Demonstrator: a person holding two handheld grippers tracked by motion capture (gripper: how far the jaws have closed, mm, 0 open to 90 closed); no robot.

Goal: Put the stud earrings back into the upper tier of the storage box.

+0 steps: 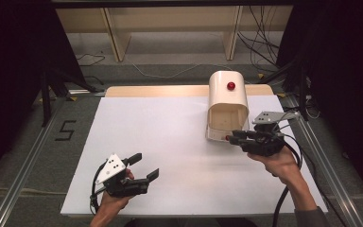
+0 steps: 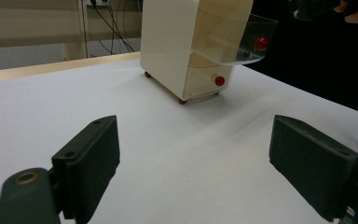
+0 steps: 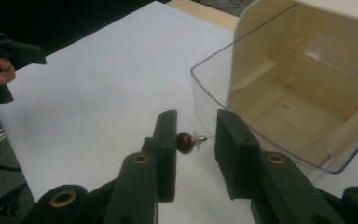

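A cream cabinet (image 1: pixel 227 92) stands at the back right of the white table top (image 1: pixel 170 142), with a red button (image 1: pixel 230 86) on its rounded top. Its clear drawer (image 3: pixel 279 107) is pulled out toward me and looks empty. My right gripper (image 3: pixel 193 140) is narrowed around the small dark red knob (image 3: pixel 185 142) on the drawer's front; one jaw touches the knob and the other sits by its stem. In the high view that gripper (image 1: pixel 235 137) reaches the drawer front from the right. My left gripper (image 1: pixel 145 165) rests low at the front left, open and holding nothing.
The left gripper view shows the cabinet (image 2: pixel 168 46) on small red feet, a second red knob (image 2: pixel 219 80) low on its front, and bare white table between it and the open jaws. Metal rails (image 1: pixel 33 151) run along both sides of the table. Cables lie on the floor behind.
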